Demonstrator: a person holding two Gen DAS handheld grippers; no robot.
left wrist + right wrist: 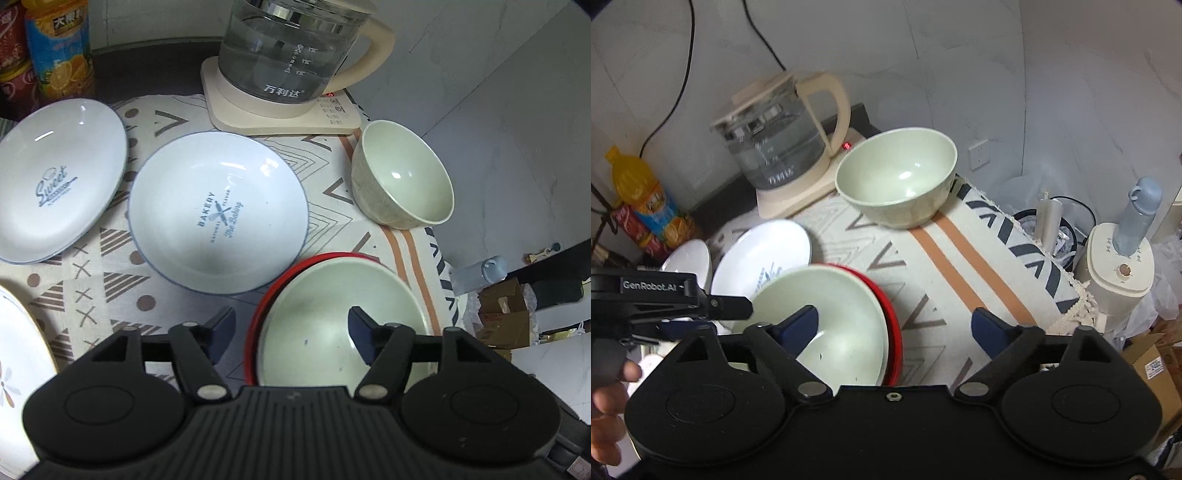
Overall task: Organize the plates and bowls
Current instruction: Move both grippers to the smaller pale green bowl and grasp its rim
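A pale green bowl [332,325] sits nested in a red bowl [275,295] at the table's near right; both also show in the right wrist view, green [842,314] in red [892,314]. My left gripper [291,332] is open, its jaws straddling the nested bowls' left rim. My right gripper [894,328] is open, straddling their right rim. A second green bowl [402,177] [897,181] stands apart near the kettle. Two white plates, "Bakery" [218,210] and "Sweet" [55,177], lie on the cloth.
A glass kettle [291,55] [775,147] on a cream base stands at the back. Juice bottle [59,48] and cans stand at the back left. A flowered plate [18,350] lies near left. The table's right edge drops to boxes and appliances [1119,273].
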